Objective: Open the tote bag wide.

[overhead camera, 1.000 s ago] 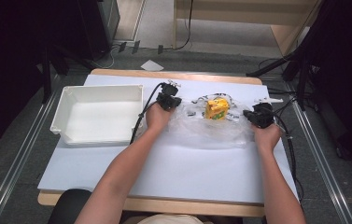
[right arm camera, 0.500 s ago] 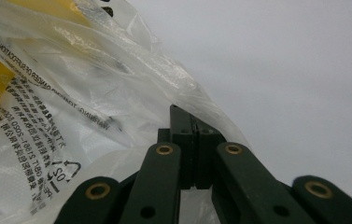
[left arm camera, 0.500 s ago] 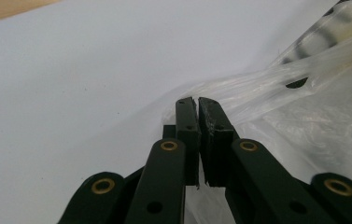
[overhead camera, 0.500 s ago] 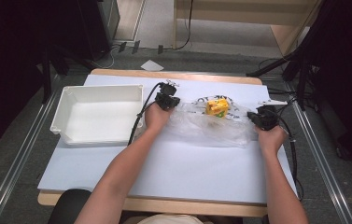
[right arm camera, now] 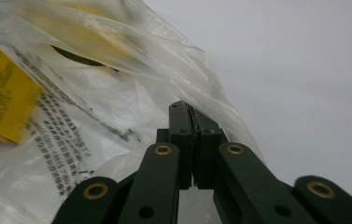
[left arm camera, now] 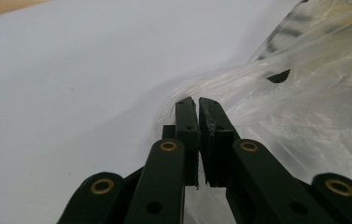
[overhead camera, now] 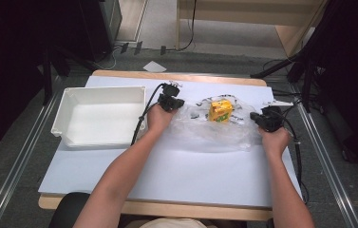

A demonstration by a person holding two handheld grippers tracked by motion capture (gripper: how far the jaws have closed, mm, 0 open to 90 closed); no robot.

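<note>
Both tools clamped on plastic bag (overhead camera: 214, 130) edges: left tool (overhead camera: 175, 101), right tool (overhead camera: 258, 118); yellow carton (overhead camera: 220, 110) inside, on worktop (overhead camera: 167, 166).

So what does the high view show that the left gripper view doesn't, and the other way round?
The high view alone takes in the empty white plastic bin, the right gripper at the bag's far end, and the yellow carton inside the bag. The left gripper view alone gives the close look: the left gripper with its jaws nearly together, thin film pinched between them. Both share the crinkled clear plastic bag and the pale blue tabletop.
</note>
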